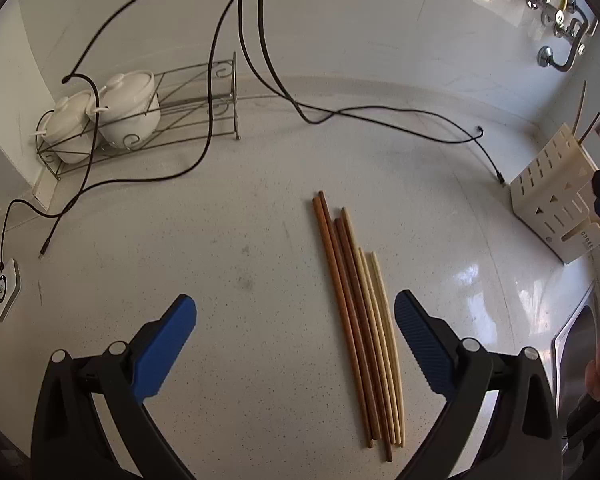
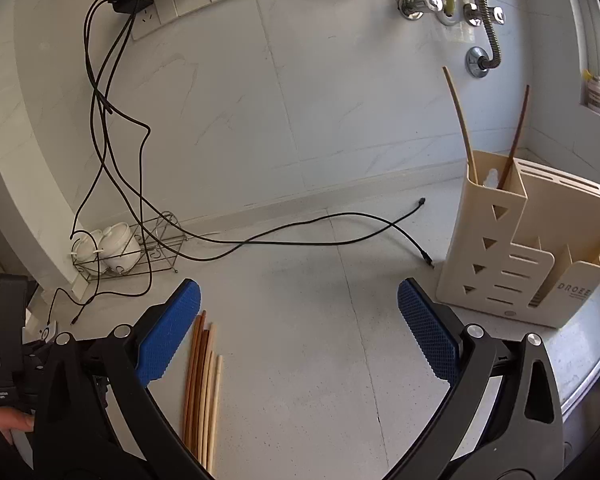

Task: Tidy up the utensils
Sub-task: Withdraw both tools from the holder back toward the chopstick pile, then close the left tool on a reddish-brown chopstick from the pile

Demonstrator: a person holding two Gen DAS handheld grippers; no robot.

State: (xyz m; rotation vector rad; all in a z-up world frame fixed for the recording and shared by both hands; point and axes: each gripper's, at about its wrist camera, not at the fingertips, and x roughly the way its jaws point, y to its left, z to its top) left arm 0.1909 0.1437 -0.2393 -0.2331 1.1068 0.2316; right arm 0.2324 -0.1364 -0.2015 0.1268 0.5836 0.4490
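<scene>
While both grippers hang above the speckled white stone table (image 1: 228, 232), wide bare surface lies ahead of each; the table's back edge meets the tiled wall along the upper part of both views, and a steel sink rim (image 1: 576, 320) bounds it at the right edge of the left wrist view. The left gripper (image 1: 296, 320) has its blue-padded jaws wide apart with nothing between the pads, and the right gripper (image 2: 300, 320) likewise stands spread and empty. A bundle of slim wooden chopsticks (image 1: 360, 320), four reddish-brown and three pale bamboo, lies flat on the table in the lower centre-right of the left view, just inside the right jaw, long axes running near-to-far, touching side by side. A cream slotted plastic utensil holder (image 2: 496, 248) stands at the right, well apart from them, with two chopsticks upright in its tall compartment. Loose black cables (image 1: 204, 152) trail across the far table.
</scene>
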